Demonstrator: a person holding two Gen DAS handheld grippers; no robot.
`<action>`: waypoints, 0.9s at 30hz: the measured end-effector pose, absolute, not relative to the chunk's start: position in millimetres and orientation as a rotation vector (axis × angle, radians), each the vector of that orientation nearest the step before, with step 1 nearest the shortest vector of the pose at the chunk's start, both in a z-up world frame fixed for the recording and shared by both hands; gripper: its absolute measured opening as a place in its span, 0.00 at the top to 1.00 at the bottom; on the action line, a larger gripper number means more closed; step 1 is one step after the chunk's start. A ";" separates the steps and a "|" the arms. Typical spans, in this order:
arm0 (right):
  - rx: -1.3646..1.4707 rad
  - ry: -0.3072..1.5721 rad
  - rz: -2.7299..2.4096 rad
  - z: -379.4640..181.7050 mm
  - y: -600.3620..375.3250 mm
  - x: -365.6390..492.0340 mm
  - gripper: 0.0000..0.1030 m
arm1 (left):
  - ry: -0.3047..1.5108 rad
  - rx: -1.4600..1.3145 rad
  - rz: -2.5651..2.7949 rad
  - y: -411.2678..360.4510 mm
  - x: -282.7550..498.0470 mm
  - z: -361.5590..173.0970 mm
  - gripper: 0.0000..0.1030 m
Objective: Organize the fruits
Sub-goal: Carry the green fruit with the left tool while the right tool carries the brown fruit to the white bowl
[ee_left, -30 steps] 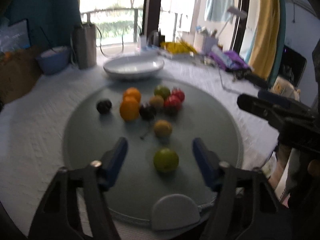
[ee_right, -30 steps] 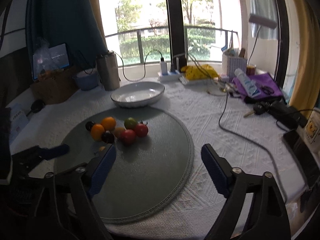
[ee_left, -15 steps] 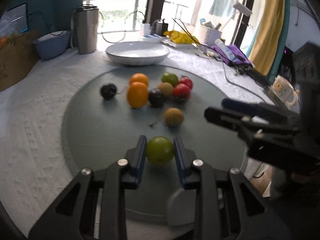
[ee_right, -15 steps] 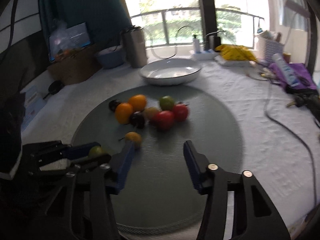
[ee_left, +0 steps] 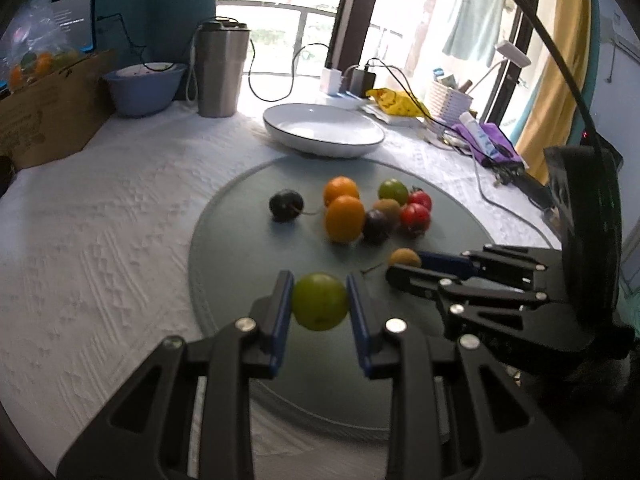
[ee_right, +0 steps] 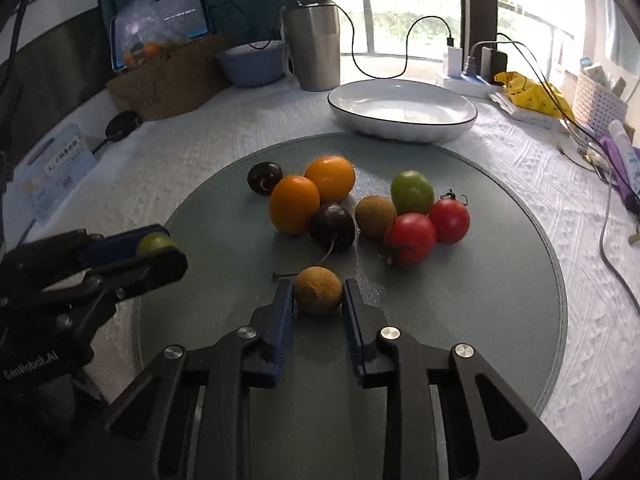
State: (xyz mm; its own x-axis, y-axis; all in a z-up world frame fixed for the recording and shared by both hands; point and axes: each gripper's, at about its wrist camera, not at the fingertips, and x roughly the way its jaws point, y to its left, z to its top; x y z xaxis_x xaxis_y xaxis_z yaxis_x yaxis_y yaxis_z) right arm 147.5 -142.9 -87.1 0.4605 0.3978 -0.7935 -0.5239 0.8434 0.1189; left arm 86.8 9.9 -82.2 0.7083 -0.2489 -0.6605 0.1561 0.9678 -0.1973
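A white bowl (ee_right: pixel 402 110) with a dark rim is sitting at the far edge of a round grey mat (ee_right: pixel 500 320), touching or just overlapping the mat's border, and is holding no fruit. Further back, a blue bowl (ee_right: pixel 252 64) is standing beside a steel tumbler (ee_right: pixel 314 46), and a cardboard box (ee_right: pixel 168 74) is carrying a clear bag of fruit. A white woven basket (ee_right: pixel 598 104) at the right rear is holding small items too blurred to identify.

On the mat, seven fruits are lying close together: two oranges (ee_right: pixel 312 194), a dark plum (ee_right: pixel 332 224) touching the nearer orange, a second dark plum (ee_right: pixel 264 178) at the cluster's left edge, a brown kiwi (ee_right: pixel 375 216), a green tomato (ee_right: pixel 412 192) and two red tomatoes (ee_right: pixel 430 228).

The left hand-held gripper (ee_left: pixel 320 306) is pinching a green fruit (ee_left: pixel 319 301) between its blue pads, clear of the cluster. The right hand-held gripper (ee_right: pixel 318 296) is having its jaws closed onto a brown fruit (ee_right: pixel 319 290) lying on the mat just in front of the cluster; both pads are touching its sides.

The counter (ee_left: pixel 100 240) is wearing a white textured cloth. Charging cables, a power strip (ee_right: pixel 470 80) and a yellow bag (ee_right: pixel 528 92) are lying along the rear edge. A window with a balcony rail is lighting the room, with a teal curtain at the left and a yellow curtain (ee_left: pixel 556 72) at the right.
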 end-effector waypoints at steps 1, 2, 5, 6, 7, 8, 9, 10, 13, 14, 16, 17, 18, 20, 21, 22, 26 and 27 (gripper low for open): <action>-0.153 0.936 0.576 -86.6 -141.6 148.4 0.74 | 0.750 -0.131 -0.223 11.0 89.0 -81.5 0.72; -0.154 0.937 0.582 -86.0 -140.9 148.8 0.74 | 0.750 -0.130 -0.221 11.4 91.1 -81.0 0.72; -0.149 0.921 0.588 -77.0 -142.5 150.1 0.74 | 0.745 -0.129 -0.215 13.7 98.3 -76.6 0.72; -0.143 0.913 0.586 -73.5 -143.7 152.0 0.74 | 0.742 -0.128 -0.214 14.3 100.6 -75.0 0.72; -0.137 0.907 0.584 -70.3 -144.8 152.7 0.74 | 0.738 -0.126 -0.211 14.6 103.8 -72.6 0.72; -0.131 0.899 0.581 -66.8 -146.9 154.2 0.74 | 0.733 -0.124 -0.209 15.1 106.9 -70.1 0.72; -0.125 0.887 0.577 -62.4 -149.3 156.5 0.74 | 0.730 -0.124 -0.207 15.5 110.4 -67.5 0.72; -0.119 0.874 0.573 -57.5 -151.9 159.2 0.74 | 0.724 -0.123 -0.204 15.7 114.8 -64.4 0.72; -0.112 0.840 0.560 -45.8 -158.2 168.2 0.74 | 0.709 -0.123 -0.194 15.6 128.2 -56.5 0.72; -0.110 0.832 0.557 -43.6 -160.0 171.2 0.74 | 0.705 -0.123 -0.192 15.7 132.3 -54.2 0.72; -0.109 0.814 0.551 -38.6 -164.8 180.2 0.74 | 0.695 -0.125 -0.189 15.6 140.6 -49.3 0.72; -0.109 0.808 0.548 -36.5 -166.2 183.9 0.74 | 0.689 -0.124 -0.188 16.0 145.2 -46.6 0.72; -0.110 0.801 0.547 -34.4 -167.8 188.0 0.74 | 0.681 -0.121 -0.186 15.0 151.0 -43.2 0.72; -0.117 0.789 0.548 -30.7 -171.0 198.8 0.74 | 0.673 -0.117 -0.187 13.6 158.9 -39.4 0.72; -0.119 0.785 0.548 -29.9 -171.9 201.2 0.74 | 0.670 -0.114 -0.185 12.6 163.5 -37.7 0.72; -0.123 0.778 0.547 -28.3 -172.5 206.2 0.74 | 0.667 -0.111 -0.184 10.9 168.7 -36.3 0.72; -0.126 0.758 0.548 -23.7 -177.1 227.5 0.74 | 0.665 -0.100 -0.183 6.2 186.0 -33.2 0.72; -0.126 0.754 0.548 -23.2 -178.0 232.5 0.74 | 0.666 -0.099 -0.182 5.7 190.4 -32.9 0.72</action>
